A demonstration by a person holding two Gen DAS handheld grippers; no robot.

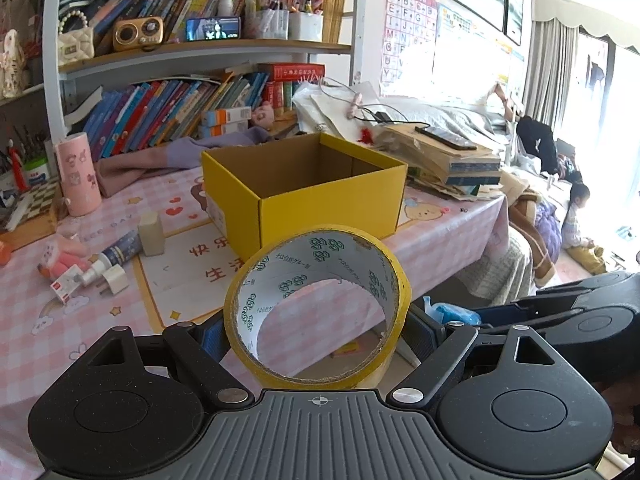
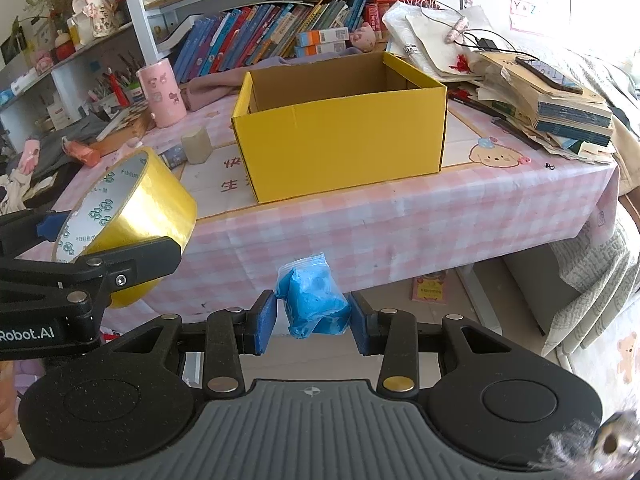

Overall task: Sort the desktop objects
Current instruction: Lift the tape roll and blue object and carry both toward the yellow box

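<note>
Left tool [image 1: 316,332] spread wide, pinching the yellow tape roll [image 1: 320,304] across its sides, held in the air short of the bench [image 1: 440,236]. Right tool [image 2: 312,316] narrow, squeezing a blue bagged lump [image 2: 316,300] off the bench's near edge. Open yellow box [image 2: 340,140] sits at twelve o'clock from both; small items lie at its nine o'clock.

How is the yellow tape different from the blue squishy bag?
The tape roll is a stiff yellow ring with a hole through it; the blue bag is a soft, crumpled lump. The tape roll is wider, so the left gripper spans further than the right gripper does around the blue bag. Both are held up off the table.
</note>
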